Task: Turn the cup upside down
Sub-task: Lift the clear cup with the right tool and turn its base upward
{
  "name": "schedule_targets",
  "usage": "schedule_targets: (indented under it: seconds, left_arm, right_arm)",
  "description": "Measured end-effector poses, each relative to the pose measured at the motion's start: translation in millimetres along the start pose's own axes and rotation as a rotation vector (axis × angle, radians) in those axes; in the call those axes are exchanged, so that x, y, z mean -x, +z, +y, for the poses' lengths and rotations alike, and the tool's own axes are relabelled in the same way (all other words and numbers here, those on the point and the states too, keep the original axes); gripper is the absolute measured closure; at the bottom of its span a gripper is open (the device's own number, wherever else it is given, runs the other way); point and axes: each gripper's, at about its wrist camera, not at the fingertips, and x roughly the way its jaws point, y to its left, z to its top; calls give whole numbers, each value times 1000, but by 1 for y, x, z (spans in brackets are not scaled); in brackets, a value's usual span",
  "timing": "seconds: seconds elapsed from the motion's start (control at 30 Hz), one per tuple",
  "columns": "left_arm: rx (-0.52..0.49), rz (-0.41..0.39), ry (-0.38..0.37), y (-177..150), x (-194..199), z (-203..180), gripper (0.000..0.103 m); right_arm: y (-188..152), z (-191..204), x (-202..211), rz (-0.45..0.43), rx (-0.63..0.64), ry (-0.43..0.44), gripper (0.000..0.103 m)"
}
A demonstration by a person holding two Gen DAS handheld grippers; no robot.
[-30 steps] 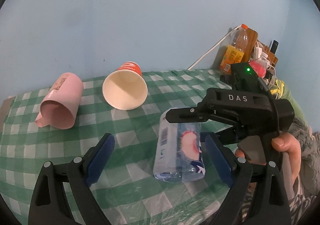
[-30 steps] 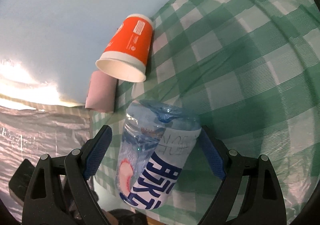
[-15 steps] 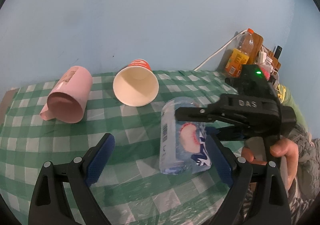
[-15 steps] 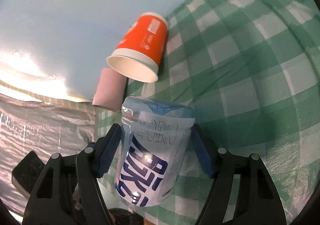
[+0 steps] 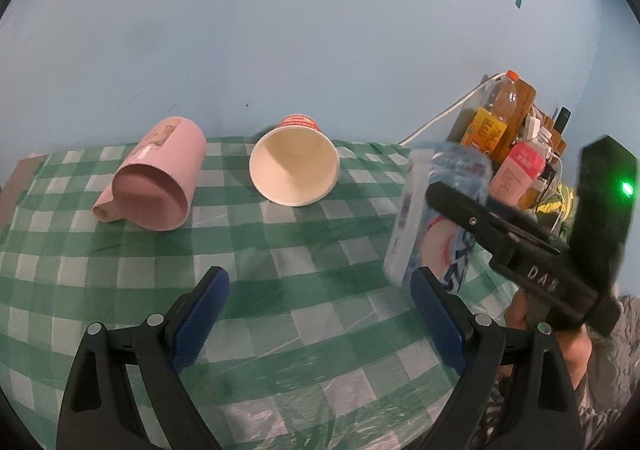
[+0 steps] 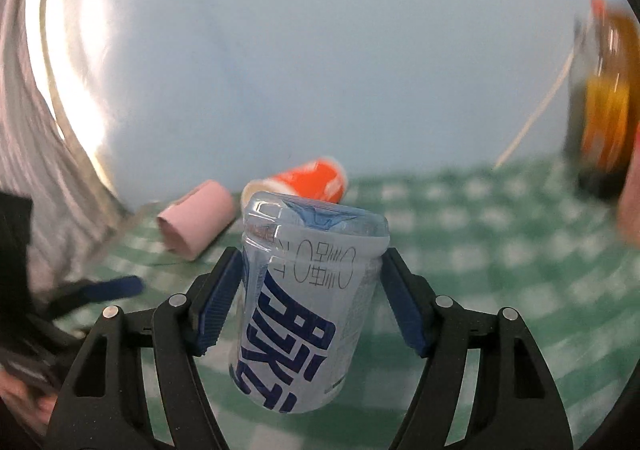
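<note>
While lifted off the checked tablecloth (image 5: pixel 280 250), clear plastic cup (image 6: pixel 308 302) pinched between right hand-held gripper (image 6: pixel 310 298) pads, left hand-held gripper (image 5: pixel 320 314) spread, empty

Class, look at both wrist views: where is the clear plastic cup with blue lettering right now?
The clear plastic cup is clamped in the right gripper, lifted above the green checked tablecloth. In the left wrist view it sits at right, beside the orange paper cup.

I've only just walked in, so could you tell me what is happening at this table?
A person holds a tool in each hand. The right tool is shut on a clear plastic cup with blue lettering, held above the green checked tablecloth with its closed base pointing up. The left tool is open and holds nothing. A pink mug and an orange paper cup lie on their sides by the wall.
</note>
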Motion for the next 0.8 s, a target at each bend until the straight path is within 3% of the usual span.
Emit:
schedule_targets:
  seconds: [0.23,0.37,0.8]
  left_arm:
    - [2,0,0,0,-1,1,10]
    - [3,1,3,-1,-3,3,10]
    - [7,14,-2,-3,-6,8,10]
  right_arm:
    - [0,29,4,-140,213,-138,31]
    - [-4,37,-3,-149,261,-180,31]
    - [-8,36,-3,-112,254,-152,31]
